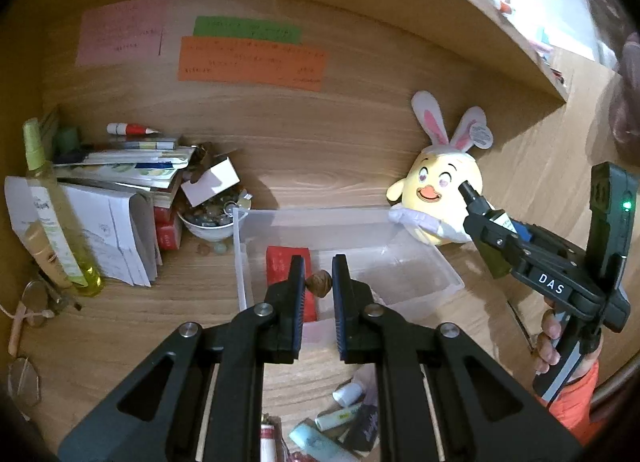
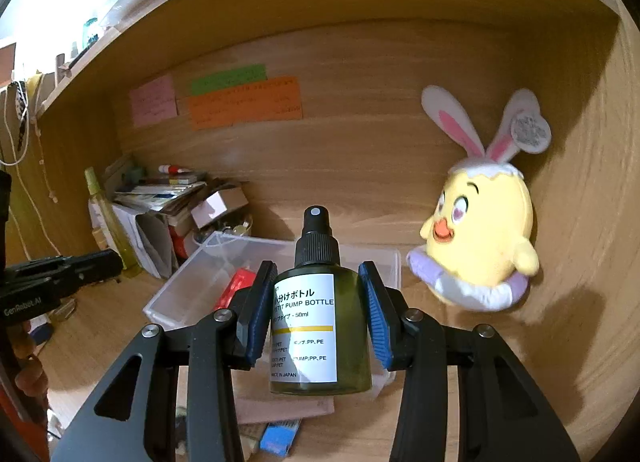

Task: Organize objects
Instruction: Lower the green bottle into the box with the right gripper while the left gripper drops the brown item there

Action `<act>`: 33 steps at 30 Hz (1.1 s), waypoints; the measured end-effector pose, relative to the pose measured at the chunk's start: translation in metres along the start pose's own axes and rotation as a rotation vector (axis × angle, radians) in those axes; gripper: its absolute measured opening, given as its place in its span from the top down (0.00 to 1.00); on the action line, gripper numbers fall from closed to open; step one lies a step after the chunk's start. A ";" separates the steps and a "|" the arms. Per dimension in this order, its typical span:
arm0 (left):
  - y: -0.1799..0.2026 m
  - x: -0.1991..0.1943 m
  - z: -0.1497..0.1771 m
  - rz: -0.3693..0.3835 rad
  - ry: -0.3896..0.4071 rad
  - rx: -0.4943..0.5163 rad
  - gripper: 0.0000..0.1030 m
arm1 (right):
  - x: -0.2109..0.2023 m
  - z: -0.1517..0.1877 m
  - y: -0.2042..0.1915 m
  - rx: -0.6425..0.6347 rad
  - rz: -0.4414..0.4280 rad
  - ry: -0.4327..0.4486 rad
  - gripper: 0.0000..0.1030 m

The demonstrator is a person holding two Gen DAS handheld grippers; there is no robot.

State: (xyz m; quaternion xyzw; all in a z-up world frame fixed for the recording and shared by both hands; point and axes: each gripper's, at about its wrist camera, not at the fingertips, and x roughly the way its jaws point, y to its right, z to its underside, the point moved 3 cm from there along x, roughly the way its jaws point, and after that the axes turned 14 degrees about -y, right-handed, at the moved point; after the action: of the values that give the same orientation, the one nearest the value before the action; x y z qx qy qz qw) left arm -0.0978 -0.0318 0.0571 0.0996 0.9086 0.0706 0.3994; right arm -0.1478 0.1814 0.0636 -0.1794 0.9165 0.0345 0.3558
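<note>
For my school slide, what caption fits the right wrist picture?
Right gripper holding a small dark-green pump bottle above a clear plastic box.

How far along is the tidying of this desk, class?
Done: a red packet lies in the clear bin. In hand: the left gripper pinches a walnut; the right gripper clamps a green pump bottle. Left: tubes on the desk's front edge.
</note>
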 end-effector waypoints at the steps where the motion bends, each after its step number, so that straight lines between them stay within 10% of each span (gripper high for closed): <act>1: -0.001 0.002 -0.003 -0.003 0.000 -0.004 0.88 | 0.002 -0.003 -0.001 -0.007 0.005 0.001 0.63; 33: -0.001 0.120 -0.017 -0.029 -0.235 0.003 0.88 | 0.124 -0.001 0.005 -0.017 0.003 -0.249 0.63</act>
State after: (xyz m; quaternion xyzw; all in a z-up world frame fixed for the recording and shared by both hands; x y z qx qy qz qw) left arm -0.1899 -0.0050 -0.0167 0.0946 0.8569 0.0512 0.5042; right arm -0.2346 0.1480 -0.0187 -0.1752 0.8652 0.0651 0.4652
